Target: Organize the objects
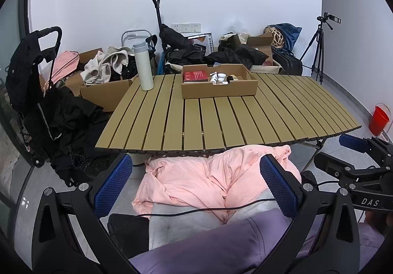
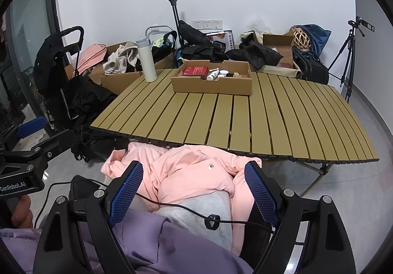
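**Two claws hanging wide over the lap, nothing grabbed yet**

Both grippers are being held spread apart and empty. The left gripper (image 1: 196,183) is being kept open above a pink jacket (image 1: 216,175) that is lying bunched in the person's lap, just below the near edge of the slatted table (image 1: 221,116). The right gripper (image 2: 194,190) is being held just as wide over the same jacket, and no pad is seen touching cloth in either wrist view. A thin black cable (image 2: 172,205) is being draped across the lap between the right fingers, so it probably needs to be kept out of any pinch.

The jacket is looking soft, puffy and light, so it is likely going to sag and slide rather than lift as one piece; a thick fold or the hem near the snap is probably being favoured as the place to grip.

Up at the far edge of the table, a cardboard box (image 1: 218,89) with small items is sitting near the middle, and a white bottle (image 1: 143,66) is standing upright toward the far left corner. Both are well apart from the claws.
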Available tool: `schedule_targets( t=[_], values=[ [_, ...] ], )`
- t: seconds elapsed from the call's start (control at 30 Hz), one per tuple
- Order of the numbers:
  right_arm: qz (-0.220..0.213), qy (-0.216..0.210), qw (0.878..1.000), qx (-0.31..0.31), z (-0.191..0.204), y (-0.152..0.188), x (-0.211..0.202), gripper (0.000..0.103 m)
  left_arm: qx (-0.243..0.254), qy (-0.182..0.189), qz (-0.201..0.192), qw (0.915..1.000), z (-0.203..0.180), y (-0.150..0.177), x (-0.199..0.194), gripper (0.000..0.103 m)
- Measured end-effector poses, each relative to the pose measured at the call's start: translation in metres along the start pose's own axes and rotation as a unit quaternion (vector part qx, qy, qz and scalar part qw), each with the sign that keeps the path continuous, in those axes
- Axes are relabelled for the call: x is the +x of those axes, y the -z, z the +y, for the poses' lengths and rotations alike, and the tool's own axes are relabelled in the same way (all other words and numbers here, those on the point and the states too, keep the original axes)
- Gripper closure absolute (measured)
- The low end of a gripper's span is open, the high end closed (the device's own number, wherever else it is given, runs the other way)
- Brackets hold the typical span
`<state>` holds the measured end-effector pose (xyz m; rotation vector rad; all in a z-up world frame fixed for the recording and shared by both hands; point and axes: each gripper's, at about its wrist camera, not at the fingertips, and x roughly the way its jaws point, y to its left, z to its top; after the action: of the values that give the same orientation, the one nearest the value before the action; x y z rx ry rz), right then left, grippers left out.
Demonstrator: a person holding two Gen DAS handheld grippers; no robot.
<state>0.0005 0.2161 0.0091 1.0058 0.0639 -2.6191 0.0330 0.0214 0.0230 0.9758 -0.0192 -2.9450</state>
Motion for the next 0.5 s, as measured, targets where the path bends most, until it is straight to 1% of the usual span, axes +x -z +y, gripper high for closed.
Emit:
schedule_targets(
  t=[0.5],
  values=[
    [0.006,-0.001,1.0,0.016,-0.004,-0.0008,0.0034,0.015,0.0,0.001,0.002,1.0,-0.0031,0.0014,0.0005,0.0]
  ],
)
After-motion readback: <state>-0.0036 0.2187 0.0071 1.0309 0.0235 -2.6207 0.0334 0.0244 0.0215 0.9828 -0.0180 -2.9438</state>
